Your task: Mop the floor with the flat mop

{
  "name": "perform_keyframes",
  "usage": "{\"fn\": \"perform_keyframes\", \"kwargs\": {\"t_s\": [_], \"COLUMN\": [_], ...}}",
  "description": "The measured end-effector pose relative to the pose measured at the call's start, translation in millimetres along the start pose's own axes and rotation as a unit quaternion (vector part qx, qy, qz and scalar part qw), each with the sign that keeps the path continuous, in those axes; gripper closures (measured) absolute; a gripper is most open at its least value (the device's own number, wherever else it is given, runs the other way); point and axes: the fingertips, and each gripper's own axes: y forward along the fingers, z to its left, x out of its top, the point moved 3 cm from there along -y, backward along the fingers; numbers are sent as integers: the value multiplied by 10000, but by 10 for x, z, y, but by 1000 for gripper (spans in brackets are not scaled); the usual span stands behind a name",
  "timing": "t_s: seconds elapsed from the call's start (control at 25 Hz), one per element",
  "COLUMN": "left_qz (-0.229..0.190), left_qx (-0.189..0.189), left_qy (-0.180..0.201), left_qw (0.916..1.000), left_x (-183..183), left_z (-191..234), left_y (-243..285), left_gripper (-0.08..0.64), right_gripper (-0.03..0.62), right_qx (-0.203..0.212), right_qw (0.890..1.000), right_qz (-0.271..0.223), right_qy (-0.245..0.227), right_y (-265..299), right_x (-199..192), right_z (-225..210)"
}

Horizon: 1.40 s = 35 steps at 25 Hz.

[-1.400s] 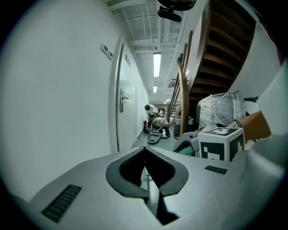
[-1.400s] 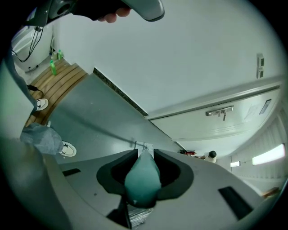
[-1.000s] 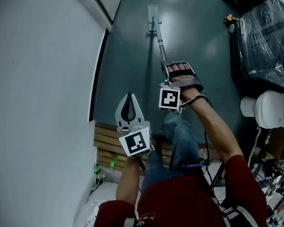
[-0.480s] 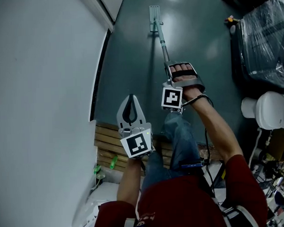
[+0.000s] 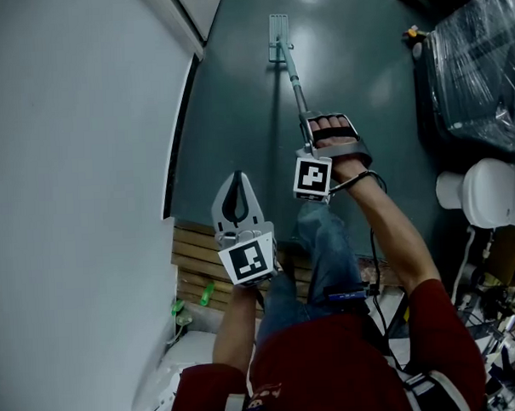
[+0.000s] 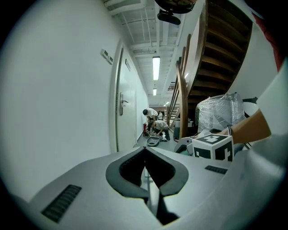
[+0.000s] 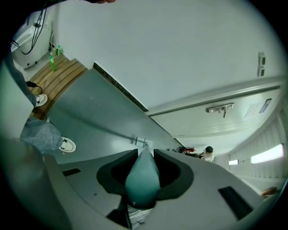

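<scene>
The flat mop has a pale head lying on the dark green floor far ahead, close to the wall base. Its teal handle runs back to my right gripper, which is shut on it. In the right gripper view the handle fills the space between the jaws, and the mop head shows small beyond them. My left gripper hangs lower left of the right one, shut and holding nothing. Its closed tips point down a corridor, away from the mop.
A white wall runs along the left. A wooden slat platform with a green bottle lies by my feet. A plastic-wrapped load and a white round object stand at the right. People crouch far down the corridor.
My right gripper with the mop handle has shifted slightly to the right. The left gripper has barely moved.
</scene>
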Motion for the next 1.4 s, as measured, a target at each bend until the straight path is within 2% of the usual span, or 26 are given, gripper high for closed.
{"fn": "perform_keyframes", "kwargs": {"t_s": [0.32,1.08,1.2,1.4], "left_qz": [-45,-199,-216,-216], "left_qx": [-61,-357,-392,-448], "left_qy": [-18,2,15,18], "left_qw": [10000,9992,9990,9988], "left_x": [16,219,236,248], "left_z": [-20,20,34,79], "left_y": [-322,-1228,-1377,-1631], "left_gripper": [545,545,545,545], "right_gripper": [474,474,474,474], "right_qx": [272,383,460,494], "right_qw": [9995,9990,9982,9982], "right_qz": [114,213,369,316], "right_qy": [-108,23,-61,77], "right_y": [-414,-1634,-1826,-2118], "right_x": [29,313,315,438], "right_z": [189,771,870,1041]}}
